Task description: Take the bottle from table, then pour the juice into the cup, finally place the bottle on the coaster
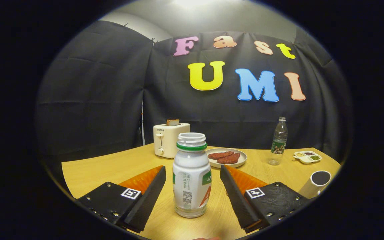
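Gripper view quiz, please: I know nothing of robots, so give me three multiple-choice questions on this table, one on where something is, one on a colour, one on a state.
1. Where does the juice bottle stand?
A. between the gripper's two fingers
B. on the plate
C. behind the toaster

2. What colour is the ring round the bottle's neck?
A. red
B. green
C. blue

3. How is the gripper?
A. shut on the bottle
B. open, touching nothing
C. shut on the cup

Answers:
1 A, a finger stands on either side of it.
2 B, a green band sits under the open mouth.
3 B, a gap shows between each finger and the bottle.
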`<state>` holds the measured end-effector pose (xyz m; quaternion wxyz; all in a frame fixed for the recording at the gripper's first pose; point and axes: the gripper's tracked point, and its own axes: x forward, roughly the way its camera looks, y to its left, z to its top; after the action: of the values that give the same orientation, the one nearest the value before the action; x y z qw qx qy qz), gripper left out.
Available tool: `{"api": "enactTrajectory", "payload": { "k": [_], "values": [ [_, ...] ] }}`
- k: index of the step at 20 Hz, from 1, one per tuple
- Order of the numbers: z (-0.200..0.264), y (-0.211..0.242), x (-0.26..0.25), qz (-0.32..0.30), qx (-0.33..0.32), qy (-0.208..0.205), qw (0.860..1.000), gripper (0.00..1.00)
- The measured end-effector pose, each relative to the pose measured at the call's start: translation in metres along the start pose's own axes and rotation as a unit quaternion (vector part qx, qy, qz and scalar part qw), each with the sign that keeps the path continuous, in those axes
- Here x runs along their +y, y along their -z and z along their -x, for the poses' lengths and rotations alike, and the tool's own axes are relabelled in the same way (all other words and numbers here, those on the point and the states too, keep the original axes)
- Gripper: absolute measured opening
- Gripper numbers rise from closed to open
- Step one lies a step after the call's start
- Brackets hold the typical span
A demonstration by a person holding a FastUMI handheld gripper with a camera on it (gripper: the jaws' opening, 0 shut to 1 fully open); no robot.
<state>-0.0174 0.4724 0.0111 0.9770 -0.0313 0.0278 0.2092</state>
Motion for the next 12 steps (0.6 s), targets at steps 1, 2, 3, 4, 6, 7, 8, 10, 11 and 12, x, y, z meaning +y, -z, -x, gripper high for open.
{"api": "enactTrajectory", "payload": {
  "k": [1, 2, 3, 4, 6, 7, 8, 10, 11, 12],
  "values": [
    [-0.003, 0.007, 0.000, 0.001, 0.007, 0.002, 1.000, 0.98],
    [-0.007, 0.011, 0.002, 0.003, 0.012, 0.003, 1.000, 0.96],
    [-0.010, 0.016, 0.001, 0.006, 0.017, 0.007, 1.000, 0.94],
    [-0.013, 0.019, 0.001, 0.006, 0.019, 0.009, 1.000, 0.92],
    [-0.014, 0.018, 0.003, 0.002, 0.012, 0.013, 1.000, 0.80],
    [-0.016, 0.020, 0.002, -0.001, 0.013, 0.014, 1.000, 0.75],
    [-0.016, 0.019, 0.002, -0.003, 0.009, 0.015, 1.000, 0.73],
    [-0.015, 0.018, 0.001, -0.009, 0.008, 0.017, 1.000, 0.69],
    [-0.016, 0.019, -0.001, -0.014, 0.008, 0.020, 1.000, 0.68],
    [-0.017, 0.017, -0.003, -0.021, 0.009, 0.022, 0.999, 0.65]
  ]
}}
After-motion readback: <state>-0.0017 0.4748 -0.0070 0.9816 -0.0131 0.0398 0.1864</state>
